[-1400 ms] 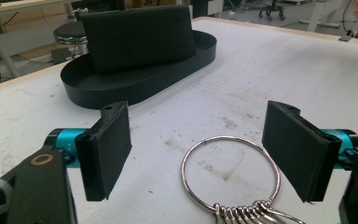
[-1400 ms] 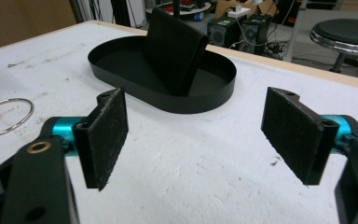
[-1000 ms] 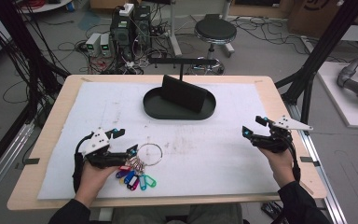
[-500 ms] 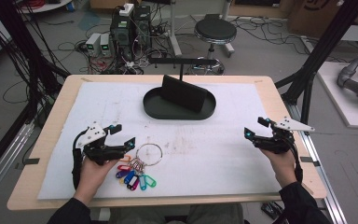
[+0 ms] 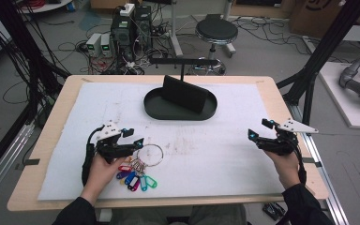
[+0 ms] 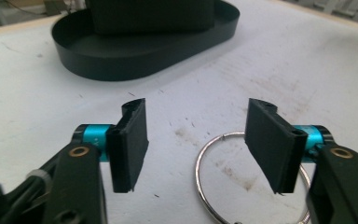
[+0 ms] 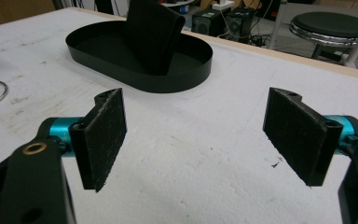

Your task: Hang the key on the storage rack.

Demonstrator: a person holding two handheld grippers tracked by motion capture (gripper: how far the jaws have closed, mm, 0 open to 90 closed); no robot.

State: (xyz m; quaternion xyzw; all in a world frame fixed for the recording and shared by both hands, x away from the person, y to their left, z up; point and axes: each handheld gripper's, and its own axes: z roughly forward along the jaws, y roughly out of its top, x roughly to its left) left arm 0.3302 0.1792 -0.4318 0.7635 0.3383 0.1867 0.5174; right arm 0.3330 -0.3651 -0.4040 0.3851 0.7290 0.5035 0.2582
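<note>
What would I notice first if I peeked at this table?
Probably the bunch of colourful key tags on a big metal ring, near the table's front edge by the left gripper, whose open jaws have just been closing. Behind it, mid-table, sits a black oval tray holding a dark wallet-like thing.

Pale wooden rectangular table [image 5: 281, 101] with light plywood edges, standing on a grey floor. Covered almost edge to edge by a white, scuffed foam mat [image 5: 225, 154], marked with faint brown stains near its middle. On the mat, toward the far side: a black oval metal tray [image 5: 154, 108] with a low rim, bearing an upright black slab [image 5: 185, 93] tilted slightly. Nearer the front left: a large silver metal key ring [image 5: 151, 153], lying flat, joined to a bunch of coloured plastic key tags [image 5: 136, 180] in purple, blue, pink and green.
</note>
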